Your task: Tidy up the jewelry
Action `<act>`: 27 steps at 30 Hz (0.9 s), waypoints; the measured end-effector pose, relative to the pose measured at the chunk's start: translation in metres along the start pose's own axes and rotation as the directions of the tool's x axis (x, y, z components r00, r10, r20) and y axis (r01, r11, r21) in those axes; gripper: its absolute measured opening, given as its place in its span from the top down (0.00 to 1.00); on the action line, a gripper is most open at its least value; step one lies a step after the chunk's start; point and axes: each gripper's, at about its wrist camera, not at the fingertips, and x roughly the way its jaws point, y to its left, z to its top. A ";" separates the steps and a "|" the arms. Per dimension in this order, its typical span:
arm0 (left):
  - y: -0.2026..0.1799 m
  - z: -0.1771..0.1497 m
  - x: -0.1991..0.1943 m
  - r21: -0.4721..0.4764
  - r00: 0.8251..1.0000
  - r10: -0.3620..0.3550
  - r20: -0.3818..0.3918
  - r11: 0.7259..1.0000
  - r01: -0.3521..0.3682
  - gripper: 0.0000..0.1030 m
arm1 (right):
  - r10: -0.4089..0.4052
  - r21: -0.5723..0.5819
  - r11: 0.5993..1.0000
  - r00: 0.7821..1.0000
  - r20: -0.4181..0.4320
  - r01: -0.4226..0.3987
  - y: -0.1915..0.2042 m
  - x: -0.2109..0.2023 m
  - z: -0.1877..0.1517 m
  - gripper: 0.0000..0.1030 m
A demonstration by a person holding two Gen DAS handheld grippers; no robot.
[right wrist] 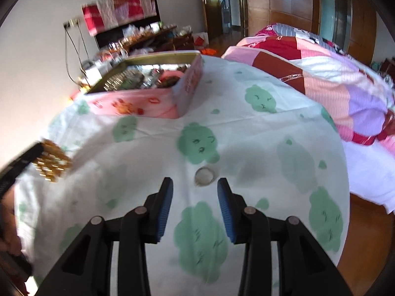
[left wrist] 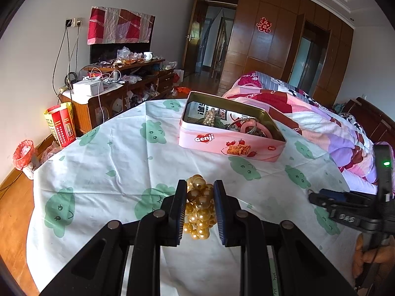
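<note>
Bedroom tablecloth (left wrist: 118, 162): left jaws clamp gold beads (left wrist: 200, 207), right jaws open

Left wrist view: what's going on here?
A person is sorting jewelry on a cloth-covered table. The left tongs are shut on a bunch of gold beads. The right tongs are open and empty, just short of a small silver ring. The pink tin already holds other pieces.

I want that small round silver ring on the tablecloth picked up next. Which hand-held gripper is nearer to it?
Right. The right hand-held gripper is open, just short of the small round silver ring. The left hand-held gripper, off to the side, grips a bunch of gold beads.
</note>
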 end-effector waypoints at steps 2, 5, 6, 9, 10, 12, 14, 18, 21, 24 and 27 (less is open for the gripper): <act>0.000 0.000 0.001 -0.002 1.000 0.001 -0.006 1.000 -0.001 0.79 | -0.019 -0.027 0.999 0.999 -0.032 0.018 0.003 0.011 0.001 0.60; 0.000 0.000 0.002 -0.002 1.000 0.001 -0.012 1.000 -0.001 0.79 | -0.037 -0.059 0.998 0.999 -0.040 0.034 0.006 0.012 0.000 0.65; 0.000 -0.001 0.002 -0.001 1.000 0.000 -0.012 1.000 0.000 0.79 | -0.047 -0.068 0.997 0.998 -0.039 0.044 0.007 0.011 0.000 0.67; 0.000 0.000 0.002 -0.002 1.000 0.001 -0.011 1.000 -0.001 0.79 | -0.047 -0.063 0.997 0.998 -0.037 0.045 0.003 0.008 -0.002 0.87; 0.000 0.000 0.002 -0.001 1.000 0.001 -0.011 1.000 -0.001 0.79 | -0.043 -0.060 0.997 0.998 -0.037 0.041 0.001 0.008 -0.003 0.88; 0.000 0.000 0.002 -0.002 1.000 0.002 -0.011 1.000 -0.002 0.79 | -0.033 -0.059 0.998 0.999 -0.037 0.031 0.002 0.007 -0.004 0.89; 0.000 -0.001 0.002 -0.002 1.000 0.002 -0.011 1.000 -0.002 0.79 | 0.004 -0.035 0.999 1.000 -0.028 -0.005 0.001 0.003 -0.005 0.90; 0.000 -0.001 0.001 -0.005 1.000 0.003 -0.014 1.000 -0.003 0.79 | 0.034 -0.035 0.999 0.999 0.012 -0.034 0.006 -0.006 -0.007 0.90; 0.000 -0.001 0.002 -0.004 1.000 0.004 -0.014 1.000 -0.004 0.79 | -0.002 -0.033 0.999 0.999 0.050 0.004 0.008 -0.011 -0.005 0.88; 0.000 0.000 0.001 -0.004 1.000 0.005 -0.014 1.000 -0.005 0.79 | -0.024 -0.028 0.999 0.999 0.037 0.025 0.005 -0.007 0.004 0.50; 0.001 0.000 0.000 -0.006 1.000 0.005 -0.010 1.000 -0.005 0.79 | -0.036 -0.054 0.998 0.999 0.028 0.038 0.008 0.003 0.011 0.36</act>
